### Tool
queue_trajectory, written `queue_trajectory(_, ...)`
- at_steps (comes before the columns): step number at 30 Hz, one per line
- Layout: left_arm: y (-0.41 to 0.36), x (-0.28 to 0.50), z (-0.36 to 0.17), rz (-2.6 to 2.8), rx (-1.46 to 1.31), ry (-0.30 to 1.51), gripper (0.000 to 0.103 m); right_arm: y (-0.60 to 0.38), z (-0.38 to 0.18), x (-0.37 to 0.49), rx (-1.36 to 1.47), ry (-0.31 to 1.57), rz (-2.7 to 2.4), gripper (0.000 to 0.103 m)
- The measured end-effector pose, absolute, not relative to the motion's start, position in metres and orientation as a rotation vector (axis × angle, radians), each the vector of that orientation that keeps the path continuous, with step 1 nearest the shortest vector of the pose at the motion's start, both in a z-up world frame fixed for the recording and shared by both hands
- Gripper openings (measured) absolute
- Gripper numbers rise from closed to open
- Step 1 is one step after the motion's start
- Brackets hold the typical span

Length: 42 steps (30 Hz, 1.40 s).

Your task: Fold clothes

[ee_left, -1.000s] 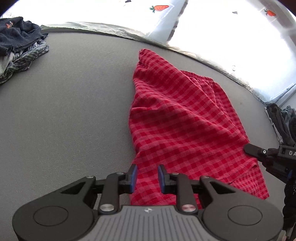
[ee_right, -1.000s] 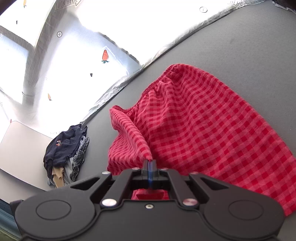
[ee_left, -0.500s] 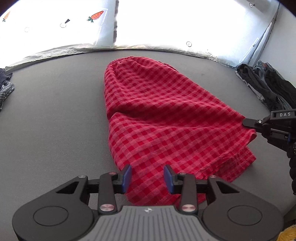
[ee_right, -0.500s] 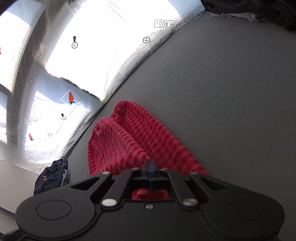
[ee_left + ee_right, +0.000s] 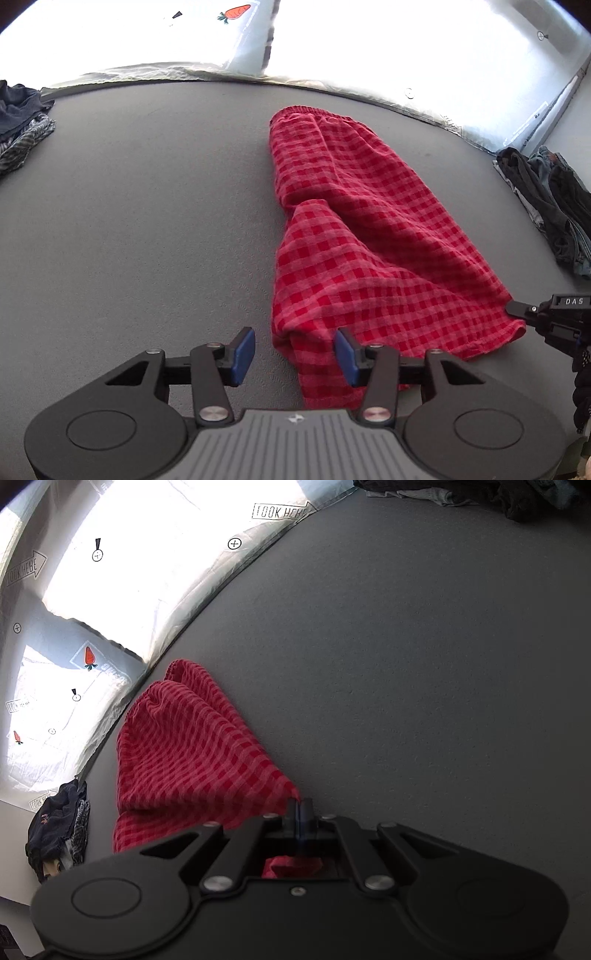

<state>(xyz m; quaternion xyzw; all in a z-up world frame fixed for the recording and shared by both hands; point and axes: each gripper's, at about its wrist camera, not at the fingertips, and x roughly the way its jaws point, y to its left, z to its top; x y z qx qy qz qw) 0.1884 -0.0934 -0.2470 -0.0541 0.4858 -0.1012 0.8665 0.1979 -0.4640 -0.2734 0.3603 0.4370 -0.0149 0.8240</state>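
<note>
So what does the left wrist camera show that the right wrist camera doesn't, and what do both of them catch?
Only the left wrist view shows the left gripper, its jaws opening with the near cloth edge lying between them, unpressed, and the right gripper from outside at the cloth's corner. Only the right wrist view shows the right gripper's fingers pinched shut on that corner. Both show the red checked shorts on the grey table and the dark clothes pile.

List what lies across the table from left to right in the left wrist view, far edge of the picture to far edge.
Dark clothes pile → bare grey table → red checked garment → right gripper pinching its corner → dark clothes heap at the right edge, farther back.
</note>
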Motion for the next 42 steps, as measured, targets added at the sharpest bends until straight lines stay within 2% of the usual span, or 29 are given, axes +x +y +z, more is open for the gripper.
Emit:
queue_trajectory(5, -0.070, 0.189, -0.259, -0.094, -0.206, 1.072, 0.049, -0.453, -0.272, 0.203, 0.686, 0.959, -0.008, 0.006)
queue_trajectory(9, -0.071, 0.187, -0.269, -0.071, -0.137, 1.094, 0.049, -0.454, -0.274, 0.205, 0.688, 0.959, 0.003, 0.006)
queue_trajectory(17, -0.086, 0.186, -0.265, -0.161, -0.099, 1.029, 0.049, -0.453, -0.273, 0.207, 0.649, 0.964, 0.026, 0.006)
queue_trajectory(25, -0.132, 0.188, -0.253, -0.318, 0.075, 0.935, 0.049, -0.455, -0.273, 0.204, 0.650, 0.960, 0.033, 0.006)
queue_trajectory(27, -0.140, 0.186, -0.249, -0.355, 0.098, 0.901, 0.051, -0.456, -0.273, 0.203, 0.650, 0.958, 0.034, 0.006)
queue_trajectory(30, -0.145, 0.182, -0.245, -0.377, 0.127, 0.869, 0.060, -0.456, -0.273, 0.202, 0.655, 0.955, 0.030, 0.006)
queue_trajectory(42, -0.142, 0.183, -0.237, -0.380, 0.136, 0.766, 0.063, -0.453, -0.272, 0.201, 0.651, 0.947, 0.005, 0.007)
